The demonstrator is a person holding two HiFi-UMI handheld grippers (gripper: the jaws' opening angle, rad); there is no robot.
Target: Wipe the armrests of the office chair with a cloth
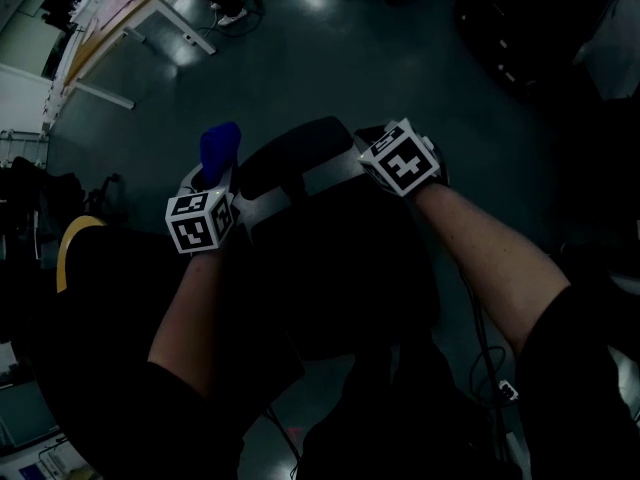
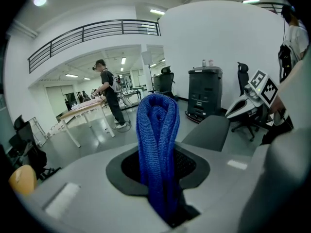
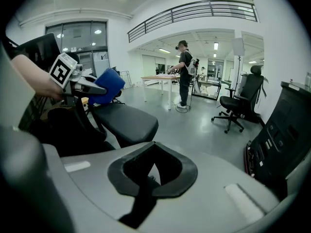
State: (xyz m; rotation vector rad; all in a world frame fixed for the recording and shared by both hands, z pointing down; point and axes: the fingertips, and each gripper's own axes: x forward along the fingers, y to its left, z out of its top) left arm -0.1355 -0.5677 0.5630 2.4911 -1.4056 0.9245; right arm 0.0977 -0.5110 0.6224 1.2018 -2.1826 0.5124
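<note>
My left gripper (image 1: 214, 175) is shut on a folded blue knitted cloth (image 1: 220, 146), which stands up between the jaws in the left gripper view (image 2: 157, 149). The office chair's black armrest pad (image 1: 295, 150) lies between the two grippers. It sits just right of the cloth (image 2: 206, 132), not touching it. My right gripper (image 1: 375, 148) is at the pad's right end, its jaws together with nothing in them (image 3: 146, 188). From the right gripper view, the pad (image 3: 124, 123) is ahead on the left with the cloth (image 3: 108, 85) above its far end.
The chair's dark seat and back (image 1: 340, 288) fill the space below my arms. A person stands at a long table (image 3: 163, 79) far across the grey floor. Other office chairs (image 3: 238, 103) and a black cabinet (image 2: 204, 93) stand around. Cables (image 1: 490, 358) trail on the floor.
</note>
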